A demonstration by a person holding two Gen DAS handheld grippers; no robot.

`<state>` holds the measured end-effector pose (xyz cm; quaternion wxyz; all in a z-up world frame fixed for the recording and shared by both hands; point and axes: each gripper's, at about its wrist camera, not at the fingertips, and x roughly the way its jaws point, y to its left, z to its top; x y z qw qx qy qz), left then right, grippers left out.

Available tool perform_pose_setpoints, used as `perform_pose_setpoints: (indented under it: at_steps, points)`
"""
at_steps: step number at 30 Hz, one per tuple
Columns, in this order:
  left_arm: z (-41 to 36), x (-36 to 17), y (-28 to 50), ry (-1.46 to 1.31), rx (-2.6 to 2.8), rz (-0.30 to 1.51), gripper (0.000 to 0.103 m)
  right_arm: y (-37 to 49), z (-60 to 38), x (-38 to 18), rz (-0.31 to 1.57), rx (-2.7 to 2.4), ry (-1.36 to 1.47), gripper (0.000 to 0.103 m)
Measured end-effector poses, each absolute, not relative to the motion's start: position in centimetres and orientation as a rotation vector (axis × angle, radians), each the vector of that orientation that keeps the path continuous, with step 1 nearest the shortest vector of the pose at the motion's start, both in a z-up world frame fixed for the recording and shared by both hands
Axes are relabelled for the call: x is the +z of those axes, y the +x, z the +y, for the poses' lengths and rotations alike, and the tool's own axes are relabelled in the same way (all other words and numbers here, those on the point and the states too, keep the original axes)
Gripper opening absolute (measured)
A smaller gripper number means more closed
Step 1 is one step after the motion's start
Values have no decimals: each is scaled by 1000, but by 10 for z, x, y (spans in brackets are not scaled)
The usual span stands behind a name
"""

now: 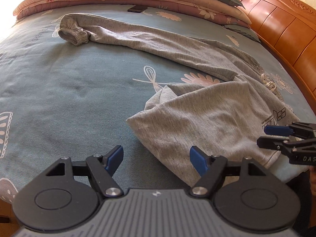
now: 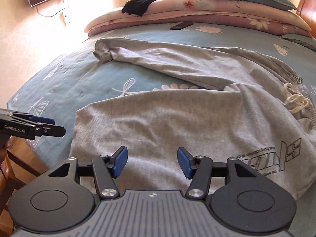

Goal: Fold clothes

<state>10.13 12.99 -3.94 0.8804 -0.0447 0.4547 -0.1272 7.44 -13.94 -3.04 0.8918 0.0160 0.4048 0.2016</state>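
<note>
Grey marled jersey trousers – leg folded, rumpled; left gripper, right gripper both released, empty.

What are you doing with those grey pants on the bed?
A person is folding the grey pants on the bed, with a gripper in each hand. One leg is already folded over near the waist; the other leg lies stretched out towards the quilts. Both the left gripper and the right gripper are open and hold nothing, hovering over the folded part.
</note>
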Motion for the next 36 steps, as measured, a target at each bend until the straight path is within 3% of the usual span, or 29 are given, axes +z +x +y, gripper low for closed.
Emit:
perform_pose_setpoints:
  at_steps: [6, 20, 21, 24, 28, 36]
  points:
    - [145, -45, 92, -155, -194, 927, 78, 53, -84, -31, 817, 530, -112, 71]
    - [174, -52, 79, -243, -100, 898, 79, 25, 0, -68, 735, 561, -574, 71]
    - [174, -53, 79, -245, -104, 900, 79, 23, 3, -72, 719, 544, -618, 66]
    - [172, -55, 80, -249, -117, 903, 79, 21, 4, -73, 683, 483, -679, 14]
    - [169, -54, 81, -240, -135, 900, 79, 40, -24, -52, 687, 413, -503, 8]
    - [158, -53, 87, -221, -163, 904, 79, 83, -127, -17, 662, 167, -192, 7]
